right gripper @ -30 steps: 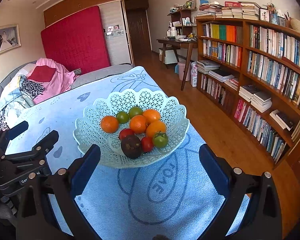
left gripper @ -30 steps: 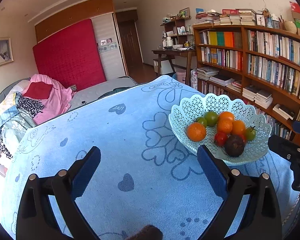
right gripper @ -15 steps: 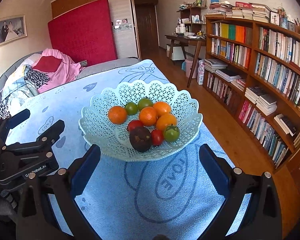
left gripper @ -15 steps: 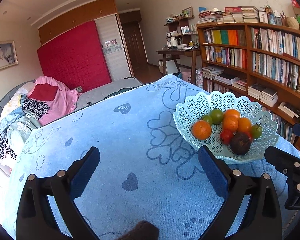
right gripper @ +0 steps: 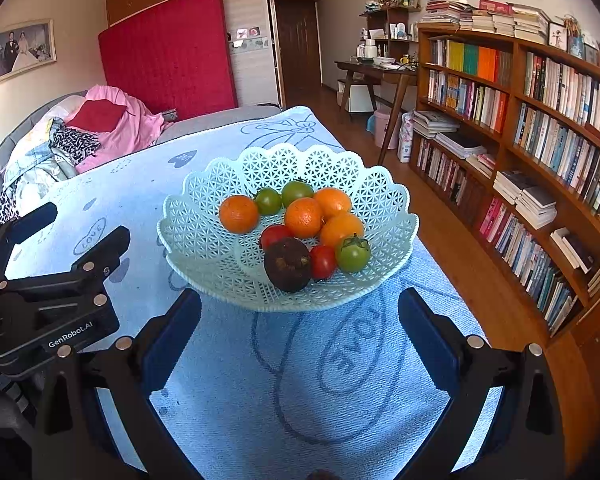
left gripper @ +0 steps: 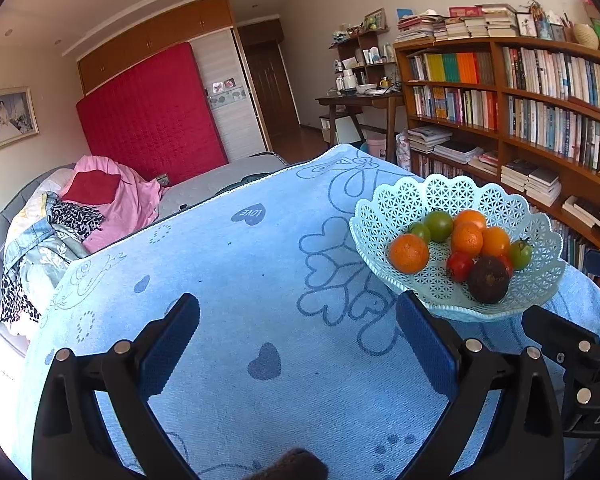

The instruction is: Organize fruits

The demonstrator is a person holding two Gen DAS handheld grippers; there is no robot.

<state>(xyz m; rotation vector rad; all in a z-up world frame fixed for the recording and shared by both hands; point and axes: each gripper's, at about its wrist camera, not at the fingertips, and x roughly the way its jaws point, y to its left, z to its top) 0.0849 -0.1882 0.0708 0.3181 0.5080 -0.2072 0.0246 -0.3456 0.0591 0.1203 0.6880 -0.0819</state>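
Two readable marks: "GenRobot.AI" left gripper [right gripper: 56, 232], "LOVE" cloth [right gripper: 228, 392].

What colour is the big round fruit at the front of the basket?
Very dark brownish purple fruit, clearest in the right wrist view.

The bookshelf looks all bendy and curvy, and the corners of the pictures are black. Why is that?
In the right wrist view the bookshelf bows because the fisheye lens bends straight lines near the edges; in the left wrist view it curves the same way. The black corners in both views are the lens's round rim. The basket, nearer the middle, looks sharp and far less bent.
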